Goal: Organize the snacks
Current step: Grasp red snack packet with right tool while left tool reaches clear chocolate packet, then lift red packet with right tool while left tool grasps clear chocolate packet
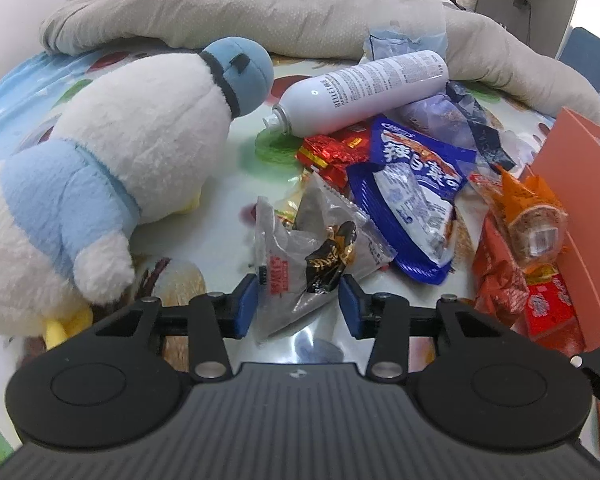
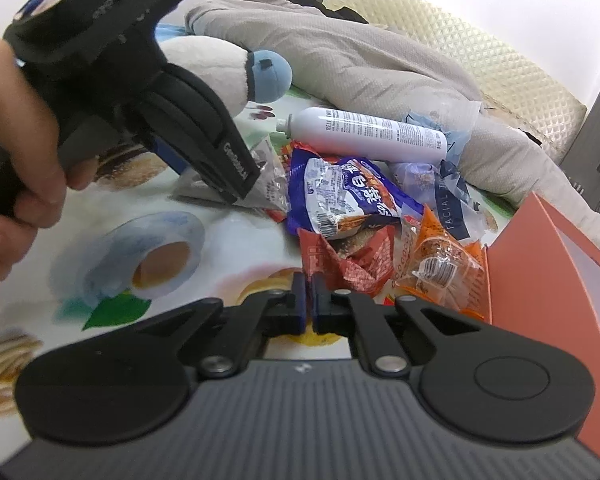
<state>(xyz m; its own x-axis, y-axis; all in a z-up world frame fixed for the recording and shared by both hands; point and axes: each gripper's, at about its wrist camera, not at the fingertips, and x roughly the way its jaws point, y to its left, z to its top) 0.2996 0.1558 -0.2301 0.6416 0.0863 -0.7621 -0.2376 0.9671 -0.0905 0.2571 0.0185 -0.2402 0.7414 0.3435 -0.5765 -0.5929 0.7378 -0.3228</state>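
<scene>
Left gripper [image 1: 299,304] sits over a grey-clear snack wrapper [image 1: 300,252] with a red block label, print too small to read, and a black-and-gold candy piece [image 1: 330,258] showing through it. Jaws about half apart, the wrapper between the blue pads; can't tell whether the pads actually press on it. A hand [image 2: 8,152] holds this gripper's black body, where partial white lettering is not legible.

Right gripper [image 2: 309,306] jaws closed together, nothing between them, hovering just in front of a red crumpled packet [image 2: 340,258].

Snack pile lies on a food-print tablecloth [image 1: 240,168]: blue-white bag [image 1: 412,184] with large white Chinese characters, red foil packets [image 1: 332,152], orange wrapped snack [image 1: 528,216] with a barcode, all beside an open orange-pink box [image 2: 548,264] at the right.

White spray bottle [image 1: 364,92] lies on its side behind the pile, brand reads roughly "BELLE...", the rest is tiny text. Dark blue sachet strip [image 2: 450,208] reads "FACIAL". White and blue plush toy [image 1: 132,152] sits left. Grey blanket [image 1: 260,0] bunched at back.
</scene>
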